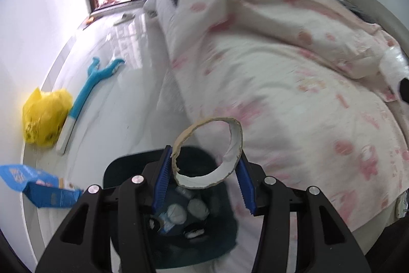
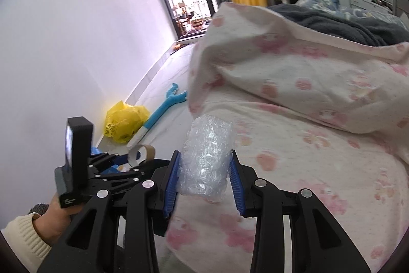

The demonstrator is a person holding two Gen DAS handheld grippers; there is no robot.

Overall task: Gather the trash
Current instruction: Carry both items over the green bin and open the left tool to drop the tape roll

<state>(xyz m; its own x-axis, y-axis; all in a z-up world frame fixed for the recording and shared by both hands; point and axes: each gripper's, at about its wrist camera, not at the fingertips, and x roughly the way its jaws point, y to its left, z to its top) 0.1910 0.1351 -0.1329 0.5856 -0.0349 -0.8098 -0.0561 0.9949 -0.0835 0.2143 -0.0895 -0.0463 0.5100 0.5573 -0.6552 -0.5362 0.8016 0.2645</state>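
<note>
In the left wrist view, the left tongs (image 1: 204, 170) are closed onto a cardboard tape-roll core (image 1: 208, 152), its ring pinched between the two blue pads (image 1: 161, 178) and bent slightly out of round. The ring hangs directly above a dark trash bin (image 1: 122, 170) standing on the floor beside the bed. Much of the bin is hidden behind the tongs' black frame, and its lower edge is cut off. Inside it lie crumpled white wads (image 1: 198, 207) and other scraps too blurred to name. To the left, a blue carton (image 1: 38, 186) lies on the pale floor (image 1: 122, 94), partly cut by the fisheye rim. Further back along the wall sit a yellow plastic bag (image 1: 44, 117) and a blue-and-white long-handled grabber (image 1: 89, 91). The pink-patterned duvet (image 1: 281, 68) fills the right half, smeared by motion. At the far right edge a bundle of bubble wrap (image 1: 392, 63) shows, partly cut off.

In the right wrist view, the right tongs (image 2: 204, 175) are closed on the bubble wrap roll (image 2: 207, 160), held upright between the blue pads (image 2: 170, 183) over the edge of the bed. The duvet (image 2: 306, 119) lies behind it, with a dark grey blanket (image 2: 332, 19) beyond. At lower left the other tongs (image 2: 135, 157) appear with the cardboard core (image 2: 141, 151), half hidden by their own black camera block (image 2: 76, 155). The person's left hand (image 2: 55, 219), in a cream knit cuff, grips below it. The yellow bag (image 2: 125, 123) and the grabber (image 2: 163, 106) lie by the wall; the trash bin is hidden here.
</note>
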